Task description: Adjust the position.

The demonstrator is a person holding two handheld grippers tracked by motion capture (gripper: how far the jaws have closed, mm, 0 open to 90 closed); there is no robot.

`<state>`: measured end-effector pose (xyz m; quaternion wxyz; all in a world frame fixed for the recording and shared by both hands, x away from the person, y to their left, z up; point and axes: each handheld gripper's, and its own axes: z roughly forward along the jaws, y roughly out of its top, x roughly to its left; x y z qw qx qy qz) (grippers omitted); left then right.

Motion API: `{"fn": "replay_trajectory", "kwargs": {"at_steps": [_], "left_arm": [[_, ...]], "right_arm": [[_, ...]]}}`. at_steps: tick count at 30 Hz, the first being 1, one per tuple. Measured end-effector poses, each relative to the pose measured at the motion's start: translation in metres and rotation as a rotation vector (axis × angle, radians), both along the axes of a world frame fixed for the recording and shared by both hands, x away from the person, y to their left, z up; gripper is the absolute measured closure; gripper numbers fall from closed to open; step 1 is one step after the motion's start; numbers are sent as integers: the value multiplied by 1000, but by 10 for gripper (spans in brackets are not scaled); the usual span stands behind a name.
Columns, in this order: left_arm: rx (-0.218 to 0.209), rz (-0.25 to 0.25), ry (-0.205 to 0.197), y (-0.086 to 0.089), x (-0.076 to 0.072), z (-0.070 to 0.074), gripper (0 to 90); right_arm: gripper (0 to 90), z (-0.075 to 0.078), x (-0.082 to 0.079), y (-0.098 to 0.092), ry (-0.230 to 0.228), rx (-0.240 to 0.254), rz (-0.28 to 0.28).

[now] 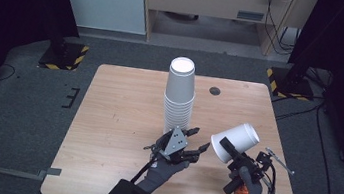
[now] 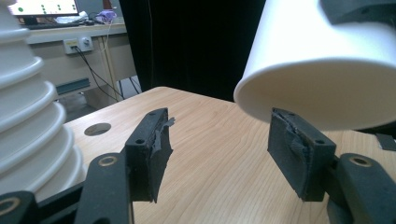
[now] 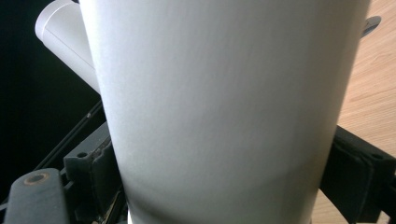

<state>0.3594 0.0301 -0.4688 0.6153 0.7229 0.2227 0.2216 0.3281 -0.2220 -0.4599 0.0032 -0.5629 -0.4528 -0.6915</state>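
The right gripper (image 1: 227, 149) clenches a tilted white cup (image 1: 235, 141), rim toward nine o'clock. The left gripper (image 1: 196, 141), released, waits just beside that rim, nearer the cup stack (image 1: 179, 95) at twelve.

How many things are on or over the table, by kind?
Stack of white paper cups: 1 (cups in it too blurred to count)
Single white cup, held off the table by the right gripper: 1
Grippers, the right plus the open, empty left gripper: 2
Total: 4
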Motion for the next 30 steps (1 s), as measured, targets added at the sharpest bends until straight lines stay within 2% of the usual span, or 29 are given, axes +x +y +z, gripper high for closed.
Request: {"fn": "replay_trajectory", "kwargs": {"at_steps": [14,20,30], "left_arm": [[-30,-23,-24,-27,3,-2,428],[-35,-19,-31,-28,6,-2,446],[-35,-21,-57,-32,9,1,531]], "right_arm": [[126,-1,0,4,3,5,18],[126,-1,0,5,4,3,27],[125,-5,1,11,21,0,53]]}}
